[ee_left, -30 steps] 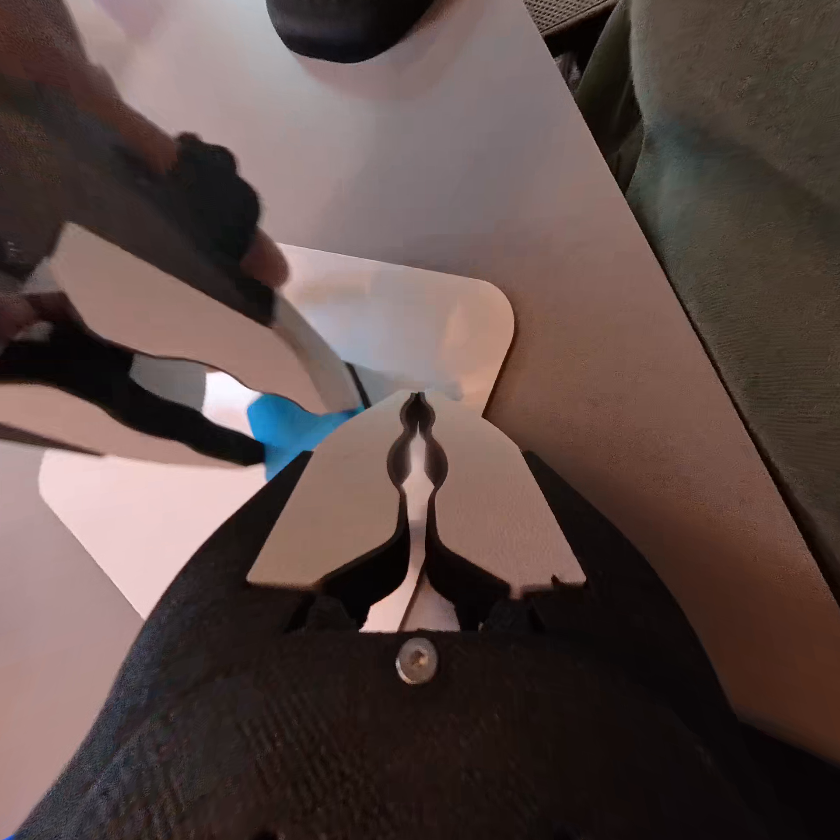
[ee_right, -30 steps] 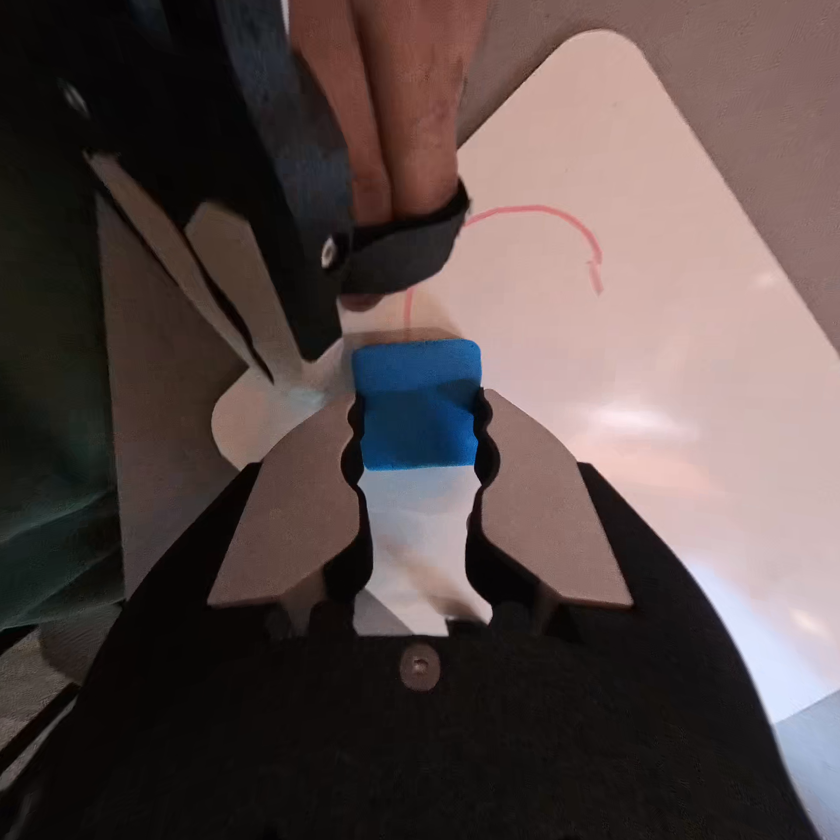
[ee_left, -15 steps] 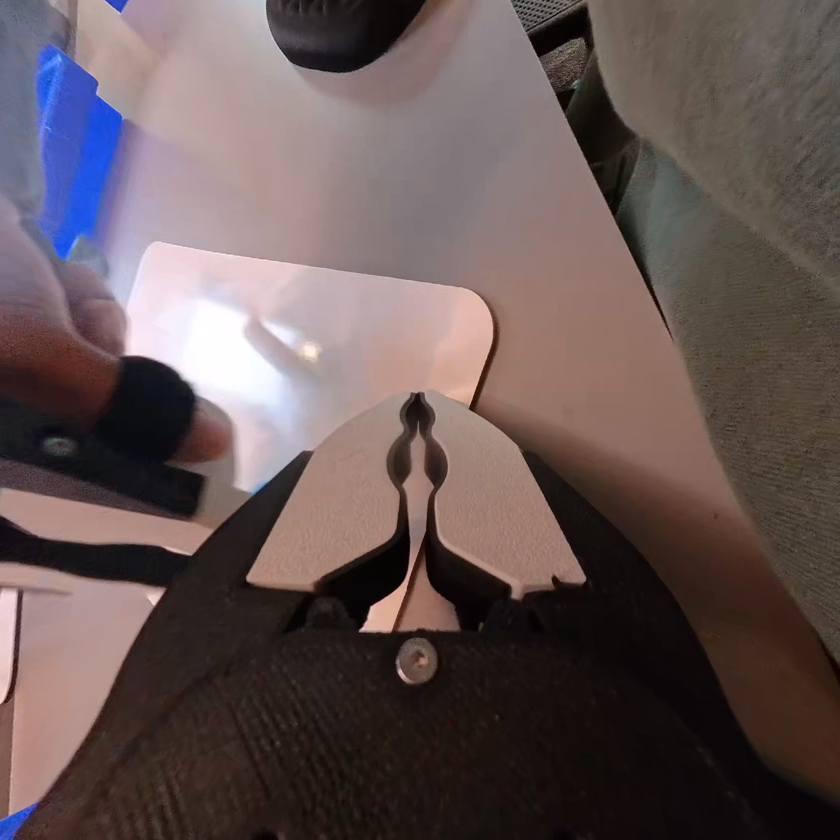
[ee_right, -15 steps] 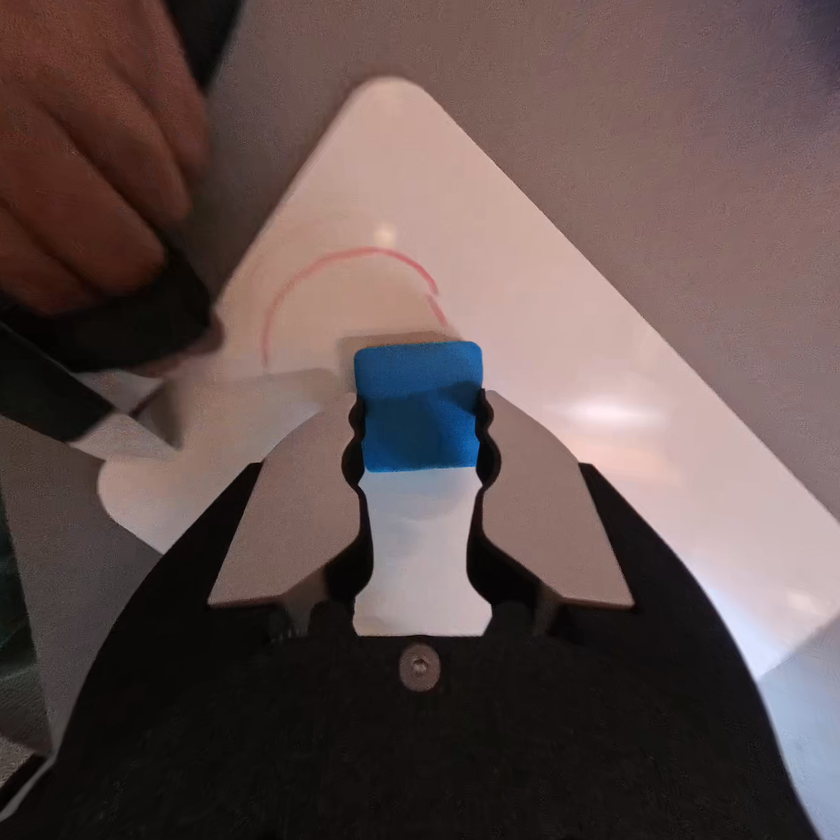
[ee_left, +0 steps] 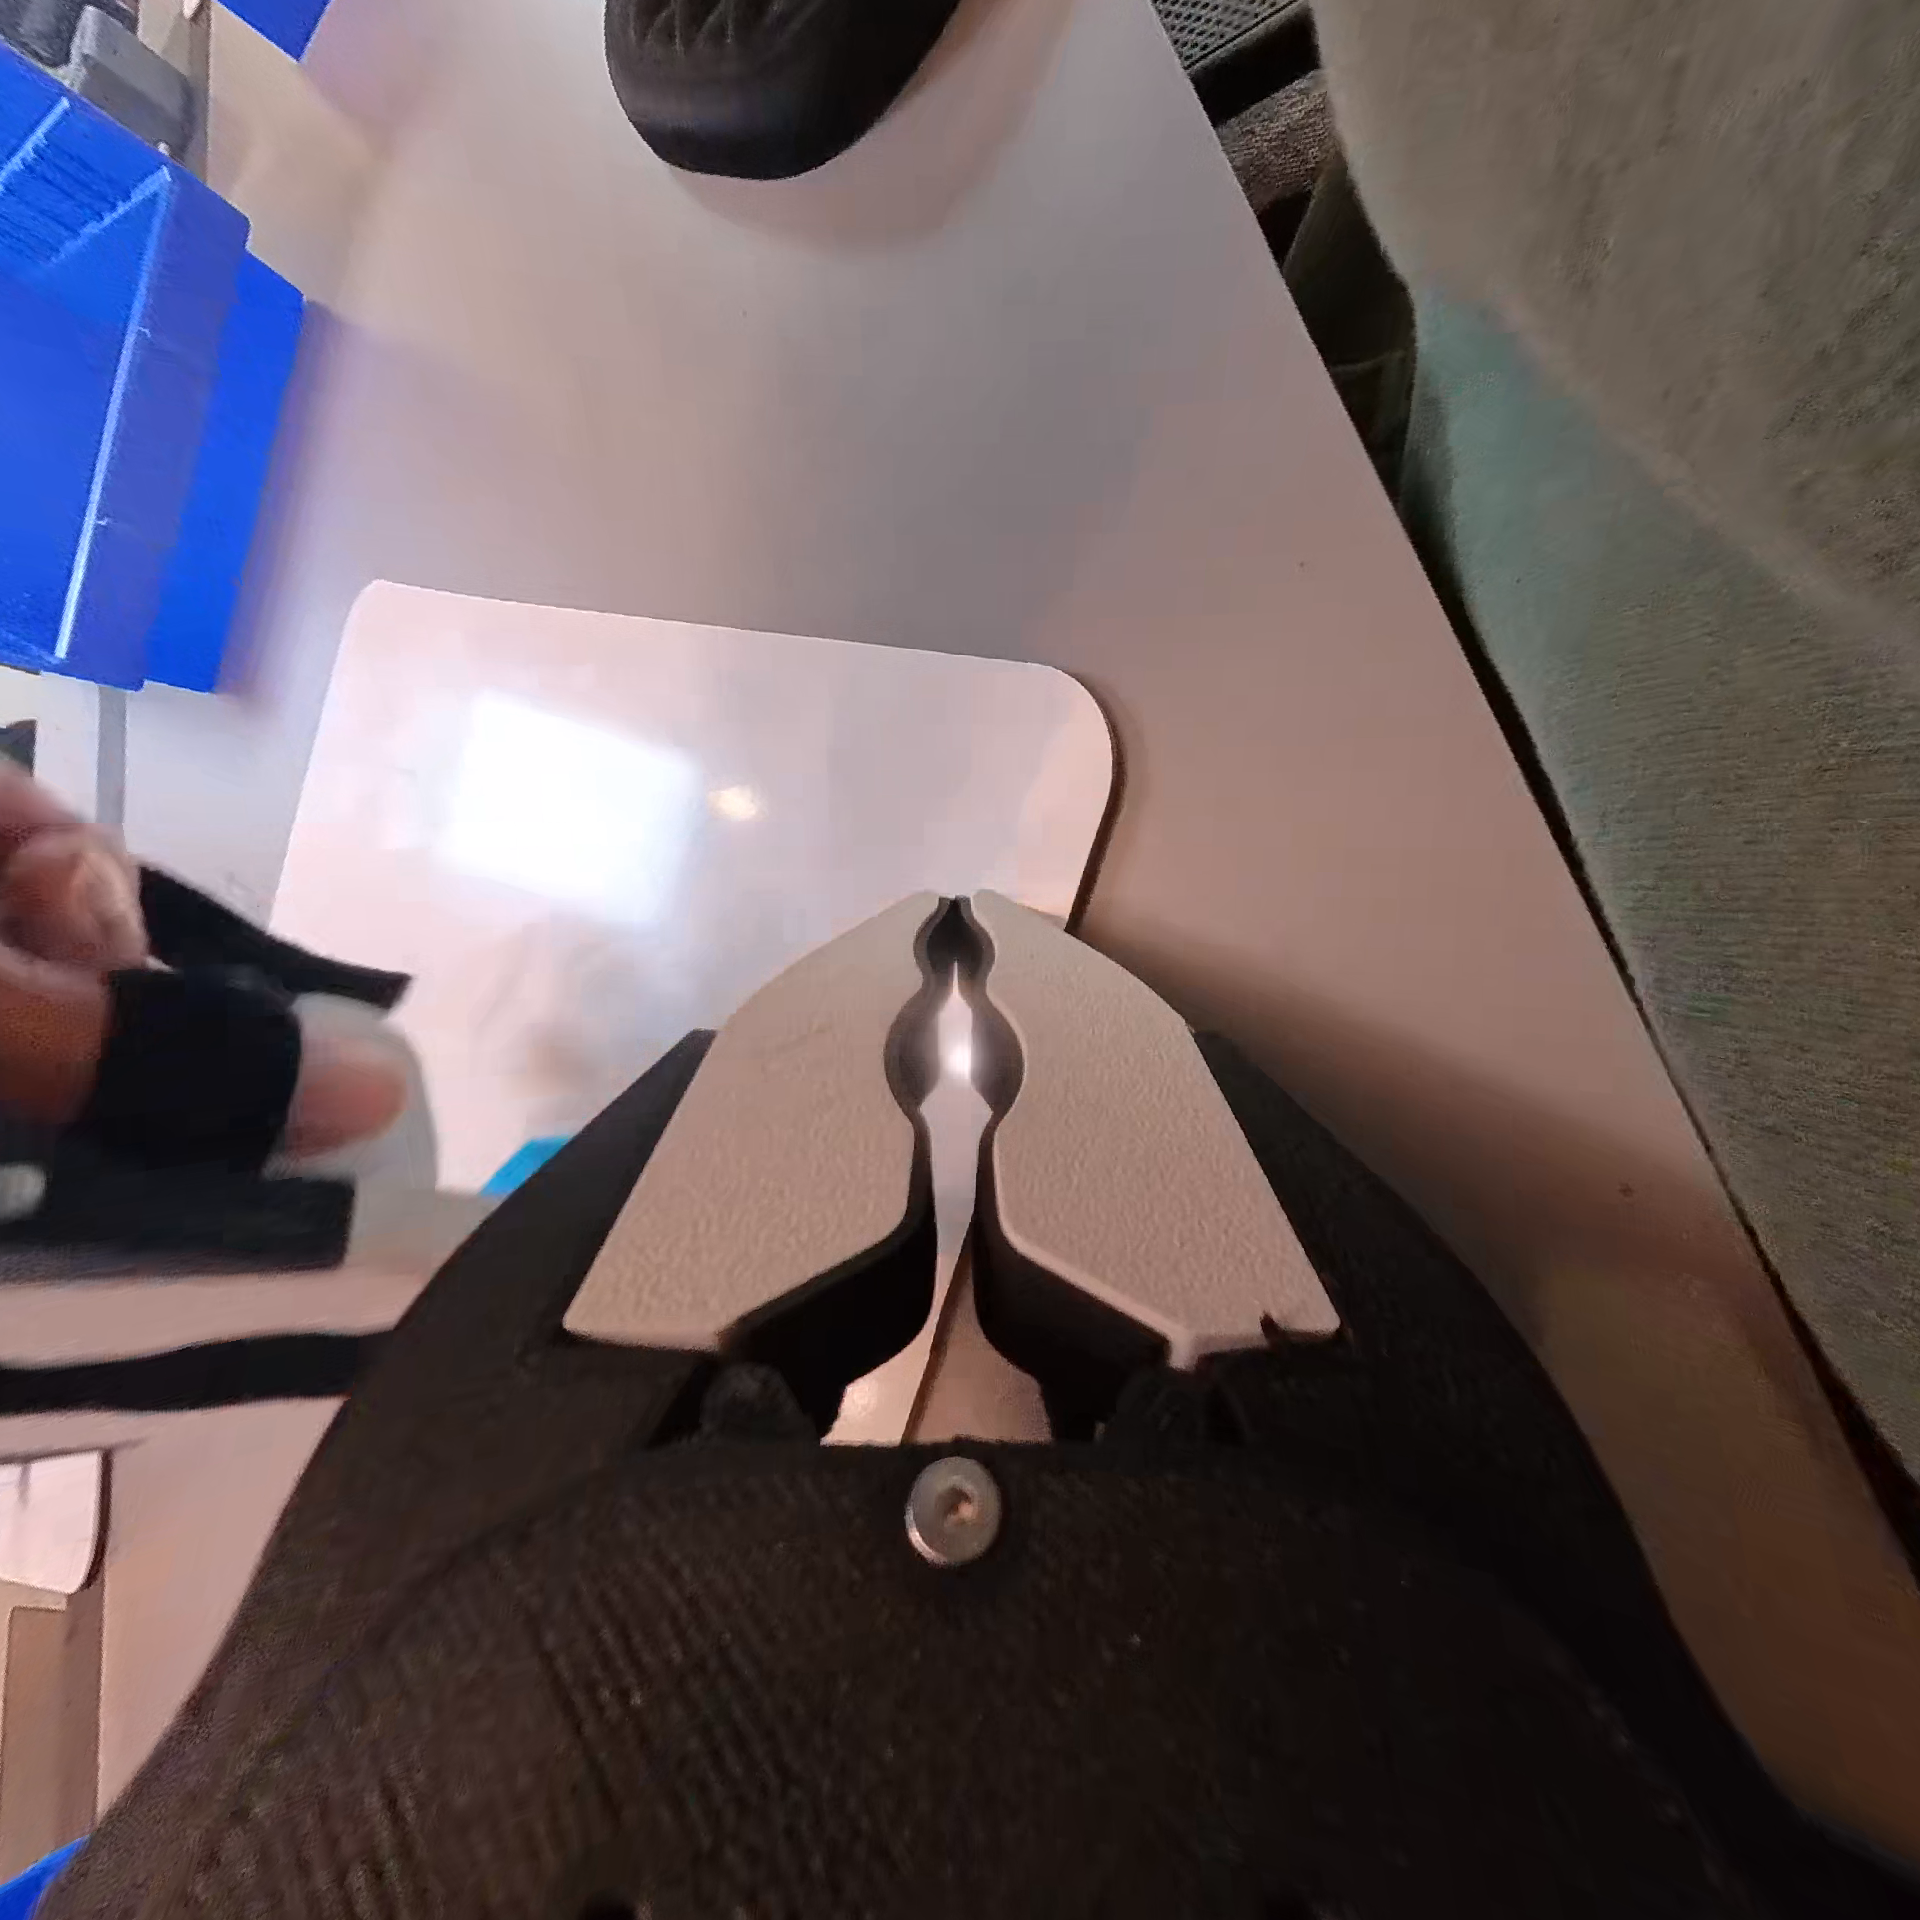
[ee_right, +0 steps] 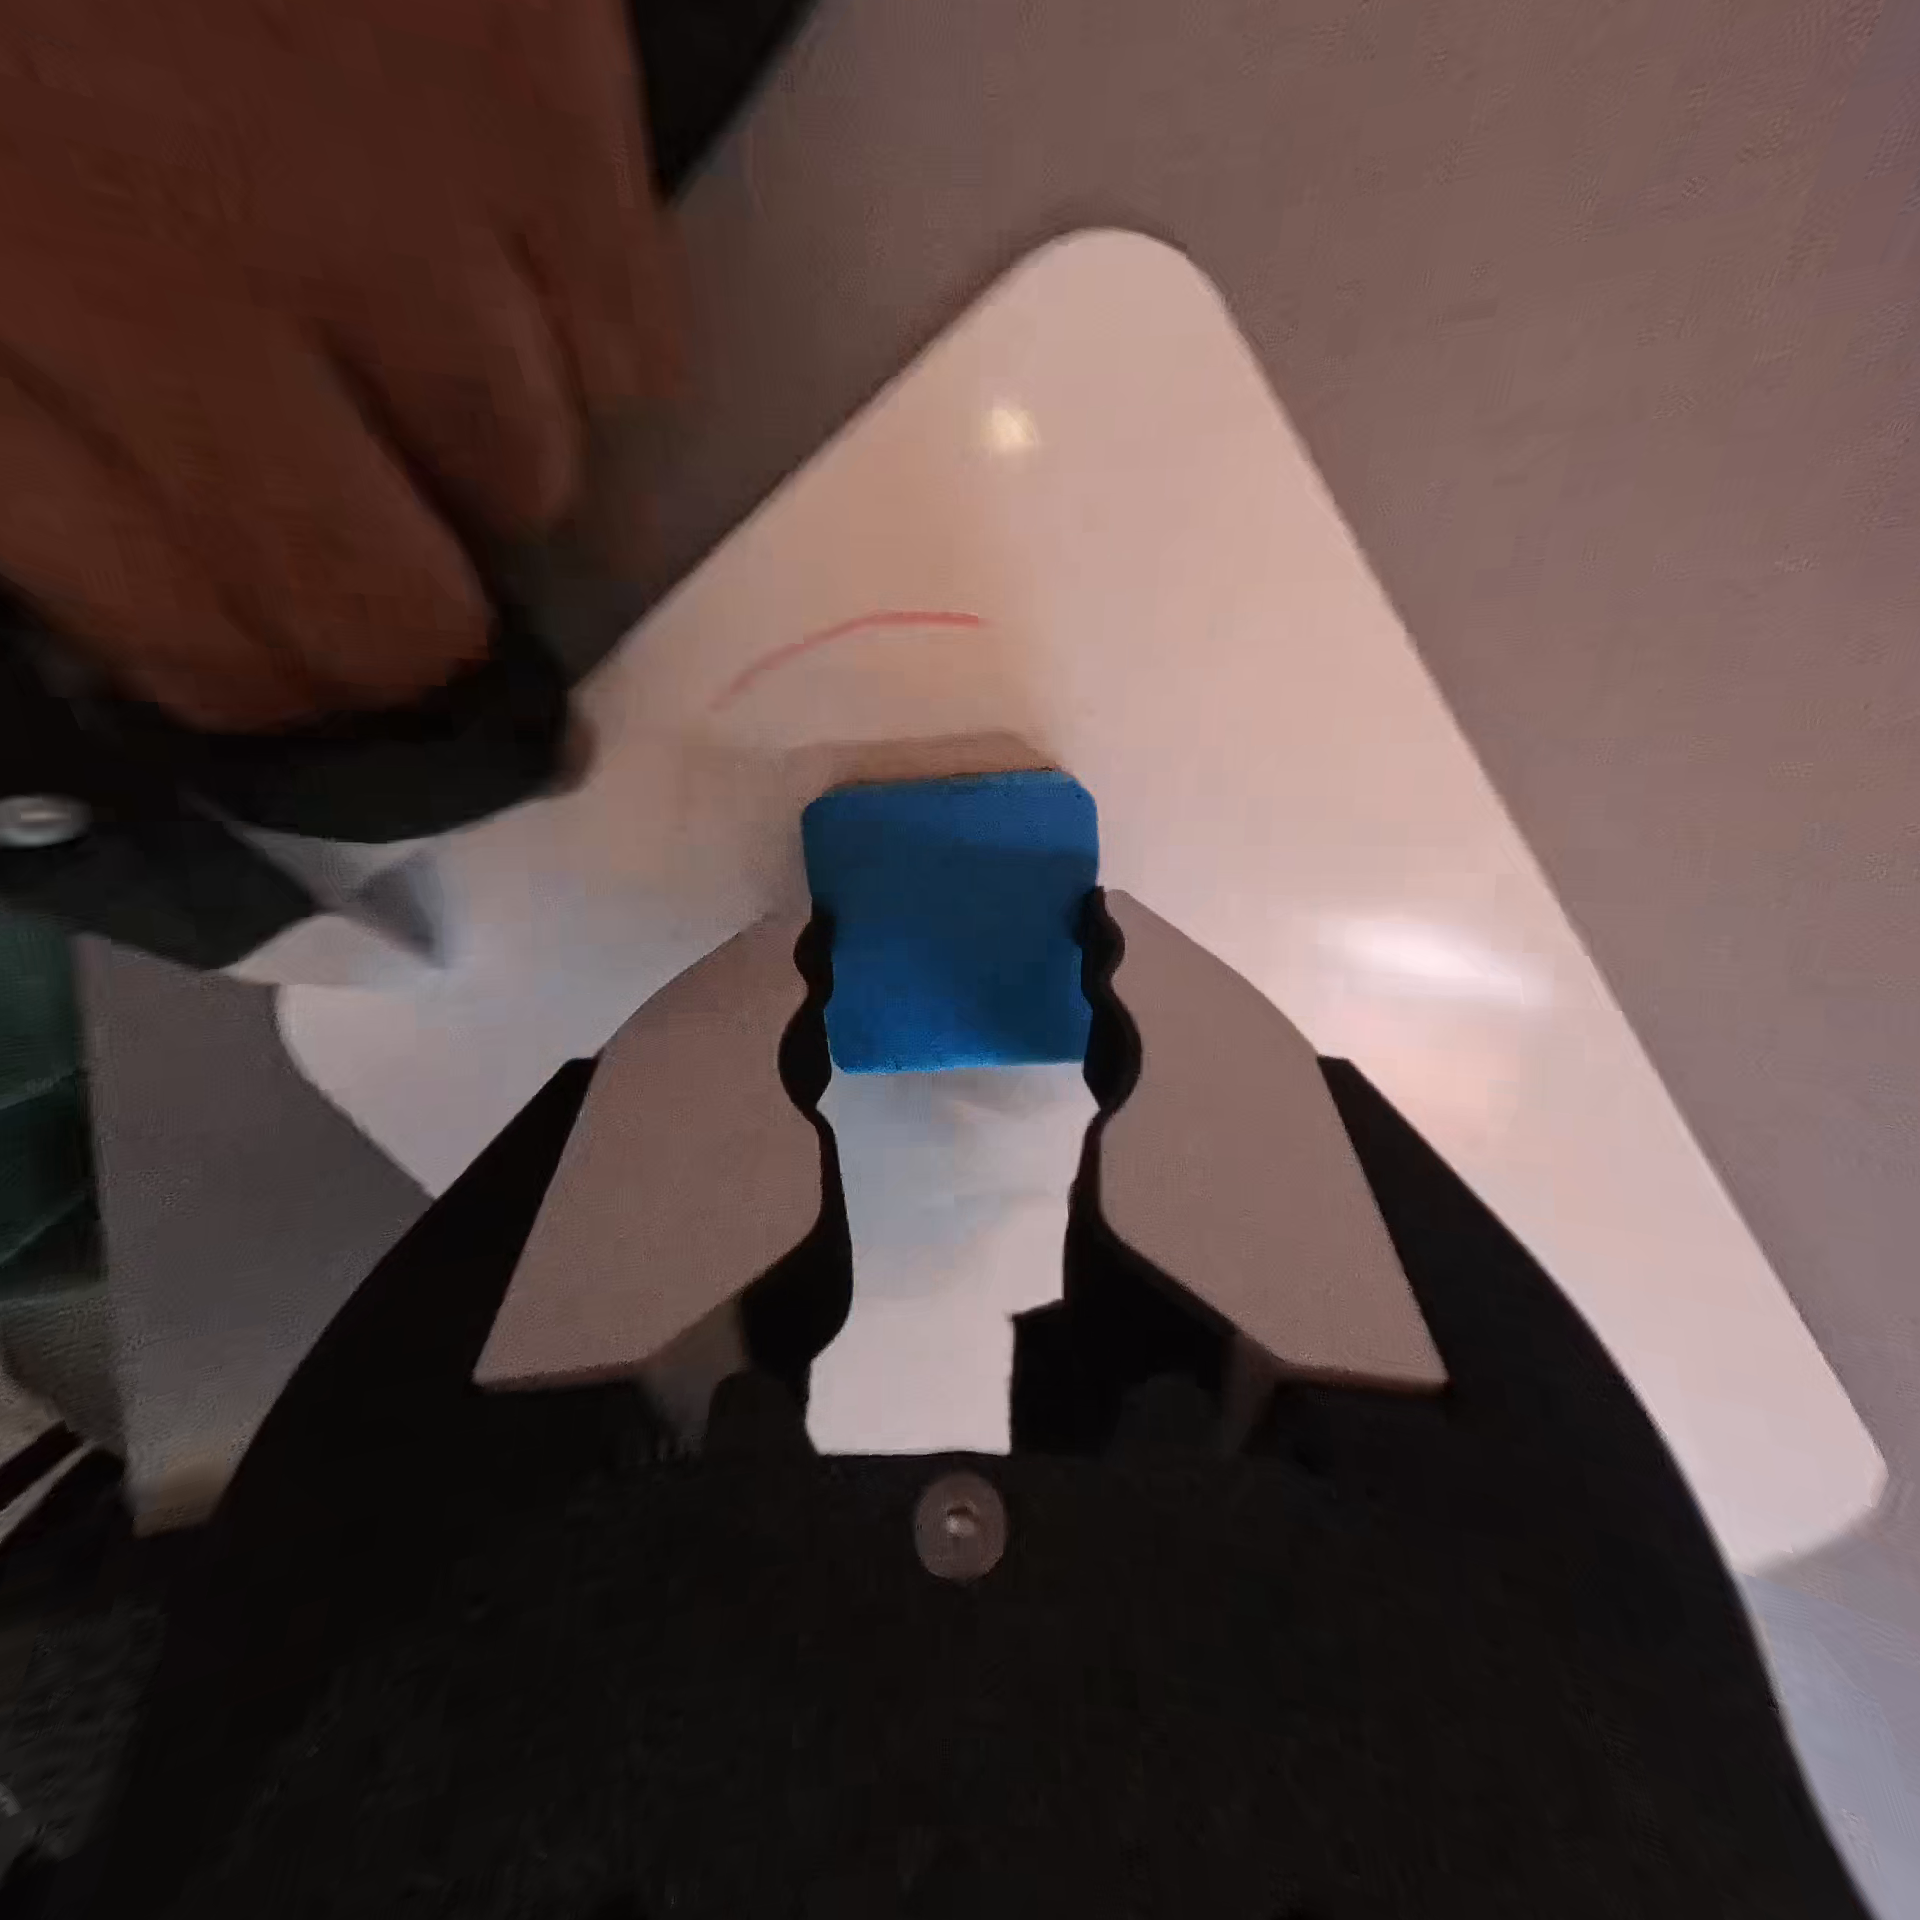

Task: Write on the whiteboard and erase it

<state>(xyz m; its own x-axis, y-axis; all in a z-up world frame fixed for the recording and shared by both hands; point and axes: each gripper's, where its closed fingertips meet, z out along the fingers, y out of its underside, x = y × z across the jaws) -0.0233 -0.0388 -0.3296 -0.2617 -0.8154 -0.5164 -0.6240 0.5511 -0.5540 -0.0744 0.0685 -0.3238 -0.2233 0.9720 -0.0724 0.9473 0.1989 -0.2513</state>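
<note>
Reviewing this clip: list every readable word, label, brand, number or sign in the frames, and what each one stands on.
None: no readable text shows in either view.
whiteboard: only a faint red marker stroke, a curved line, no letter or number.
blue eraser, held in the right gripper: no label visible.
left gripper, shut and empty: no marking visible.
blue bins: no label visible.

dim warm light, window glare on the whiteboard, motion-blurred hand, wide-angle edge distortion
</note>
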